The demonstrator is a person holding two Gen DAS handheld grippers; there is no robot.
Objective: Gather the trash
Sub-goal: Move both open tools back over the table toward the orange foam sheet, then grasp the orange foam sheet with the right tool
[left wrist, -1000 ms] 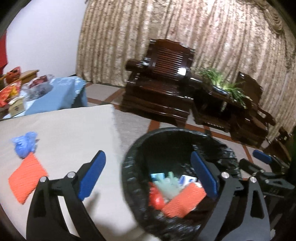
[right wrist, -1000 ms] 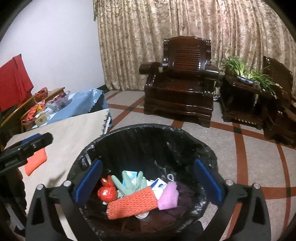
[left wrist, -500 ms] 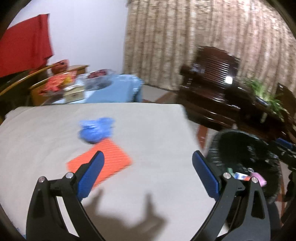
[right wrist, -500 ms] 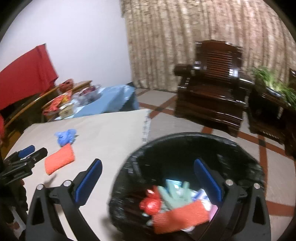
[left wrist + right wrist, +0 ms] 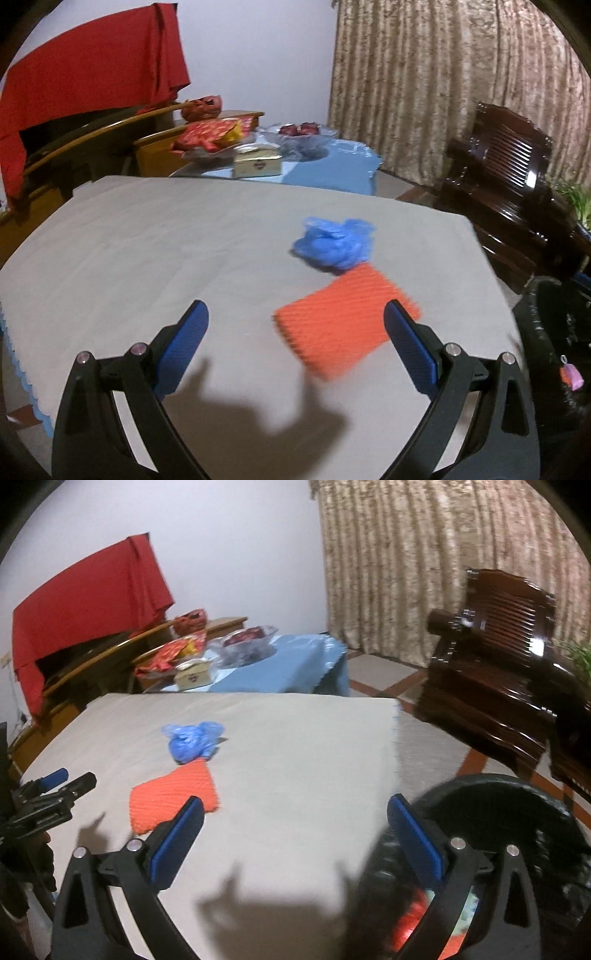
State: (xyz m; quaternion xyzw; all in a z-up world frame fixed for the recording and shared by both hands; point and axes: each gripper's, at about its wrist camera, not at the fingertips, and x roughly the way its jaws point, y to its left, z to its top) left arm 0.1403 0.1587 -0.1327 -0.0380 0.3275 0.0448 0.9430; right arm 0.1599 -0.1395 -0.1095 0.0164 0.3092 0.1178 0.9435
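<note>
Left gripper (image 5: pixel 295 332): jaws wide apart, empty. Right gripper (image 5: pixel 291 821): same. Orange ribbed foam net (image 5: pixel 347 317), flat rectangle, blurred, frame centre on beige tablecloth (image 5: pixel 147 251). Crumpled blue plastic bag (image 5: pixel 334 245) touching its upper edge. Black-lined bin (image 5: pixel 517 812), lower right.

the tabletop (image 5: pixel 147 236) is covered with a plain beige cloth. two things lie on it toward its right side: an orange ribbed pad (image 5: pixel 345 317) and a crumpled blue plastic bag (image 5: pixel 334 245) touching the pad's far corner. dark finger shadows fall on the near edge.
</note>
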